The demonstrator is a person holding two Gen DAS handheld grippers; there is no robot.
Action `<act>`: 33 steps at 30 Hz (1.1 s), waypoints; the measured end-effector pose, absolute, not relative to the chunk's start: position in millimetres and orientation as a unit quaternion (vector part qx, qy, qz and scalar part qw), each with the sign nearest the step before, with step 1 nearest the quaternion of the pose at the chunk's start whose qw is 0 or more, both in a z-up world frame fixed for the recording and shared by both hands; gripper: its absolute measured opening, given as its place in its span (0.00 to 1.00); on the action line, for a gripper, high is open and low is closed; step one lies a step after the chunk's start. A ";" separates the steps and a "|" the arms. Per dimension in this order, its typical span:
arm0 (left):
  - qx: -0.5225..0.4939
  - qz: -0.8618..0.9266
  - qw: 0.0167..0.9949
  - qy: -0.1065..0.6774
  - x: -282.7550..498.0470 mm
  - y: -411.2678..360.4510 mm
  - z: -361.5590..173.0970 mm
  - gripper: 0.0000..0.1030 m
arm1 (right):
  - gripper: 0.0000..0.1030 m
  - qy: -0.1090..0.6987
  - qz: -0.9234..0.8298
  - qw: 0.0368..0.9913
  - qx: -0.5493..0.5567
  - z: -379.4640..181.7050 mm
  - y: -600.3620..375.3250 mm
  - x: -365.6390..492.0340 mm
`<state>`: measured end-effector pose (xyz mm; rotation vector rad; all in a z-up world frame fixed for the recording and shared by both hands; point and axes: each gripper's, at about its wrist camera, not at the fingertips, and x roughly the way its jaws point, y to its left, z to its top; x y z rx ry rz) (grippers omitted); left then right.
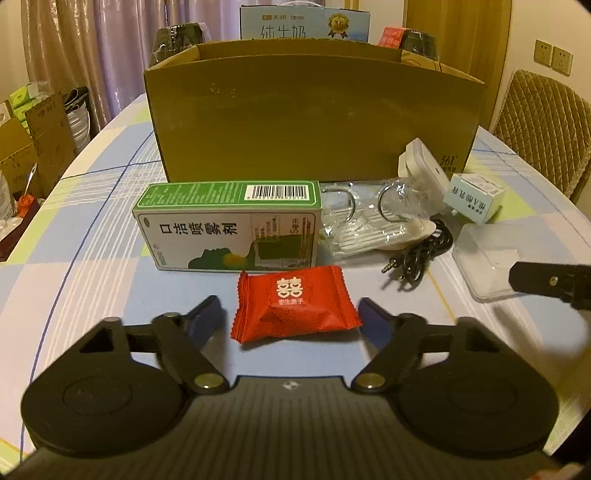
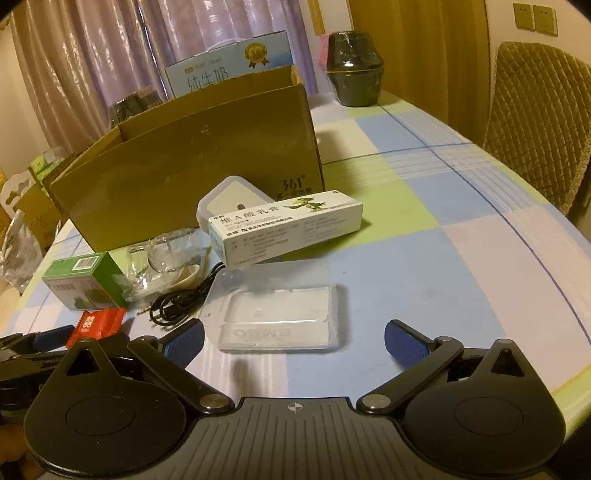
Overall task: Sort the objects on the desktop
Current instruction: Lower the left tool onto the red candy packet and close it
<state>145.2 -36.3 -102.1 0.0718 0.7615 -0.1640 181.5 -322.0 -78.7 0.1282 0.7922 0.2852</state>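
Observation:
A red candy packet (image 1: pixel 295 304) lies on the checked tablecloth between the spread fingers of my open left gripper (image 1: pixel 293 321), not pinched. Behind it lie a green-and-white spray box (image 1: pixel 231 225), a clear bag of hooks (image 1: pixel 364 218), a black audio cable (image 1: pixel 421 258) and a white plug (image 1: pixel 421 162). My right gripper (image 2: pixel 293 341) is open, just short of a clear plastic case (image 2: pixel 277 306). Beyond the case lies a white ointment box (image 2: pixel 284 225). The open cardboard box (image 1: pixel 314 122) stands behind everything. The red candy packet (image 2: pixel 96 326) shows at the right wrist view's left edge.
A milk carton (image 1: pixel 304 22) and dark wrapped pots (image 2: pixel 354 68) stand behind the cardboard box. A quilted chair (image 2: pixel 539 122) sits at the table's right edge. Cartons and bags (image 1: pixel 33 136) are stacked off the table's left side. Bare tablecloth (image 2: pixel 443 240) spreads to the right.

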 end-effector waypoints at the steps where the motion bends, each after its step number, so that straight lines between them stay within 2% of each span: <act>1: 0.036 -0.081 0.925 0.370 145.3 -37.0 -101.6 0.63 | 0.98 0.385 0.139 0.910 0.062 -79.3 -321.4 181.9; 5: 0.038 -0.082 0.926 0.366 144.7 -38.4 -100.0 0.49 | 0.98 0.385 0.137 0.911 0.059 -80.9 -319.3 184.1; 7: 0.038 -0.079 0.927 0.365 144.7 -38.5 -99.4 0.45 | 0.98 0.384 0.136 0.911 0.057 -81.1 -318.4 185.0; 21: 0.038 -0.077 0.928 0.363 142.6 -37.2 -99.0 0.41 | 0.98 0.381 0.142 0.914 0.020 -86.9 -295.0 190.3; 27: 0.029 -0.071 0.928 0.364 144.0 -35.2 -99.4 0.48 | 0.98 0.384 0.137 0.913 0.011 -93.0 -289.1 195.3; 31: 0.014 -0.069 0.928 0.367 145.3 -33.8 -99.8 0.65 | 0.98 0.382 0.134 0.914 0.010 -94.3 -288.9 196.3; 33: 0.001 -0.069 0.927 0.368 146.0 -32.4 -99.8 0.69 | 0.98 0.382 0.135 0.914 0.010 -94.5 -289.0 196.4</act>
